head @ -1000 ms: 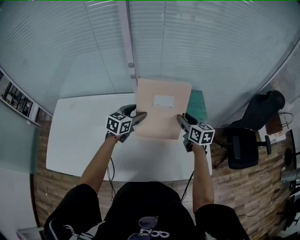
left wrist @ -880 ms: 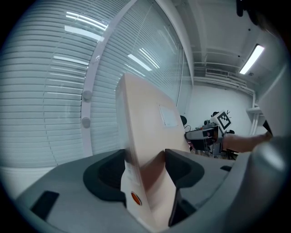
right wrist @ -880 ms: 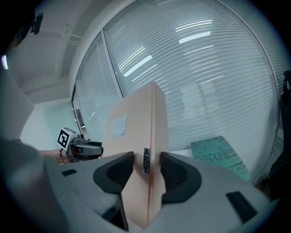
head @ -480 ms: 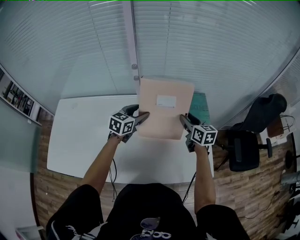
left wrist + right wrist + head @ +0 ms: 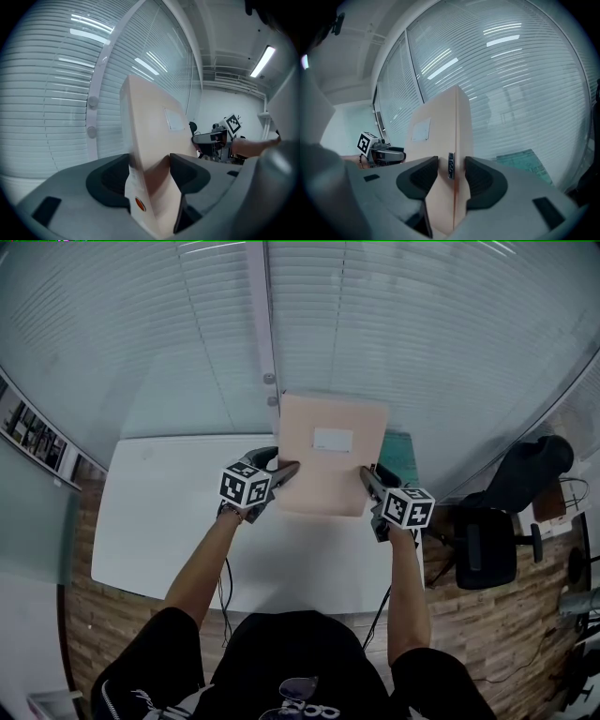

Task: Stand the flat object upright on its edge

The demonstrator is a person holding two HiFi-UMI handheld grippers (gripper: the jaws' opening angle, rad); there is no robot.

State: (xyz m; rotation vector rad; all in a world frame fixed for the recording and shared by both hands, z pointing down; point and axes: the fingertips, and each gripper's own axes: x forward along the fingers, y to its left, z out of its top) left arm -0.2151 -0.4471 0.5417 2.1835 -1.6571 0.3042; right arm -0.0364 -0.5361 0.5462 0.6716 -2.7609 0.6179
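Toppling threatens the thin folder (image 5: pixel 330 460) once left gripper (image 5: pixel 289 470) and right gripper (image 5: pixel 367 476) jaws, clamped on its side edges, let go.

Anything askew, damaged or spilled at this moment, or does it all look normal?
Nothing stands out. The peach folder is held upright over the white table, with the left tongs clamped on one side edge and the right tongs on the other. No dents, tears or spills show.
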